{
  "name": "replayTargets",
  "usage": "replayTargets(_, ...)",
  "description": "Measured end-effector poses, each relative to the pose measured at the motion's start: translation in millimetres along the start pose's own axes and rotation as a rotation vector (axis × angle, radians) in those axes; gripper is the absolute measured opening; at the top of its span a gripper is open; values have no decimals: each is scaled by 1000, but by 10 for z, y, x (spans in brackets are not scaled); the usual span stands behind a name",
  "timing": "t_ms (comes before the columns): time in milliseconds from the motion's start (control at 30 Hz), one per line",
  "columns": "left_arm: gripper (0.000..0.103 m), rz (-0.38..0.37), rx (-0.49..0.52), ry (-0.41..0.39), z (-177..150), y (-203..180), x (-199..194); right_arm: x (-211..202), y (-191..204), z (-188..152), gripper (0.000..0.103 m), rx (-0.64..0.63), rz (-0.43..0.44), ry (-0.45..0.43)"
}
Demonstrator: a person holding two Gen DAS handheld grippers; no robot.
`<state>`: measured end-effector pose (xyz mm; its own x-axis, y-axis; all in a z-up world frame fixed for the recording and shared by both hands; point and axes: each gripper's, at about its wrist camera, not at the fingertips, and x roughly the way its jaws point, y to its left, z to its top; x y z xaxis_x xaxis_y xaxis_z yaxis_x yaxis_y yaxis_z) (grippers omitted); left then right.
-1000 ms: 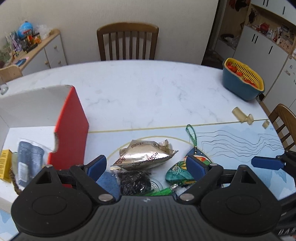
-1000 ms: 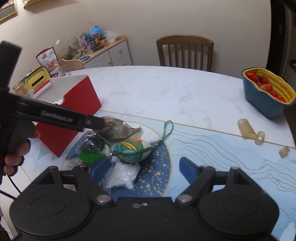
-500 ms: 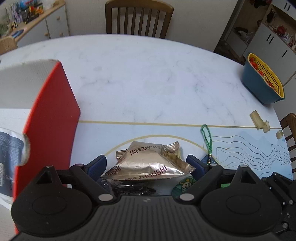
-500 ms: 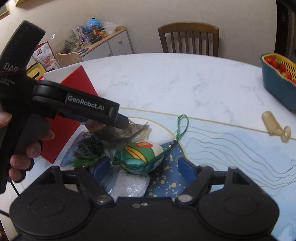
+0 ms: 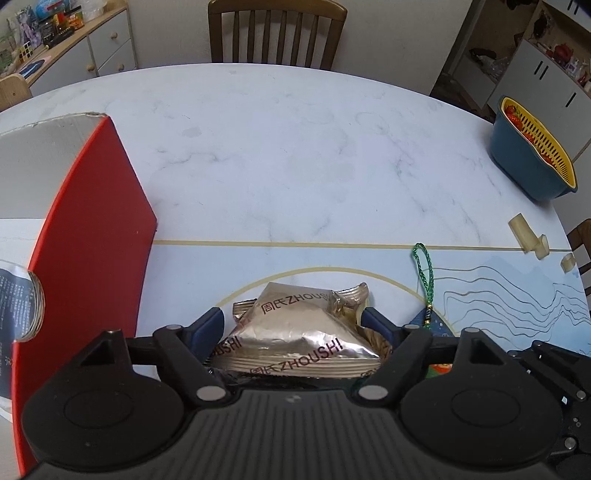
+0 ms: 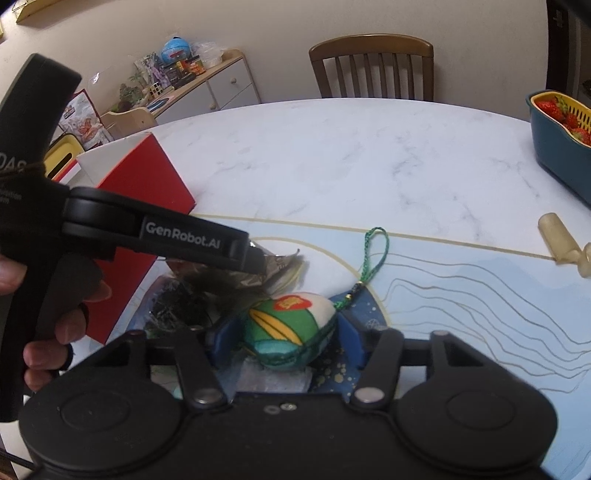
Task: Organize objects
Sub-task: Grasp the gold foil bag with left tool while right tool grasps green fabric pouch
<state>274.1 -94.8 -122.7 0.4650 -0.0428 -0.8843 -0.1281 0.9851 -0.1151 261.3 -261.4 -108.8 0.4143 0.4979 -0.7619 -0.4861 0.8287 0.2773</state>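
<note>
Marble-patterned white covers the far half of the round bench (image 5: 295, 147), and the near half carries a pale blue print with gold lines. Wooden chair (image 5: 277, 33) stands at the far edge against a plain wall, with a sideboard (image 6: 207, 88) full of small clutter to one side. Near the rim sits a blue basket (image 5: 524, 162) with a yellow strainer of strawberries. An open red box (image 5: 92, 251) stands at the left.

Left hand-held gripper (image 5: 291, 321) has just been closing; a gold foil packet (image 5: 303, 332) lies between its blue pads, which sit at or just off the packet's edges, so I cannot tell whether they press on it. A hand (image 6: 55, 332) grips its handle in the right wrist view.

Right hand-held gripper (image 6: 282, 332) has also just been closing, and its pads now clamp a green stuffed charm (image 6: 288, 328), whose green cord (image 6: 376, 254) trails onto the blue print.
</note>
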Motion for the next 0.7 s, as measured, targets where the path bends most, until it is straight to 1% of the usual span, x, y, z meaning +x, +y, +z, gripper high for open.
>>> replayTargets(133, 68, 6, 29, -26, -14, -42, -53, -25, 6, -4, 49, -3, -8, -6)
replayTargets(267, 66, 10, 46, -41, -26, -57, -93, -88, 33, -29, 46, -17, -20, -24)
replayTargets(333, 60, 12, 48, -53, -27, -51, -132, -128, 43, -34, 45, -23, -26, -33)
replayTargets(700, 59, -14, 54, -107, -60, -2, -443, -512, 40, 81, 45, -14, -28, -113)
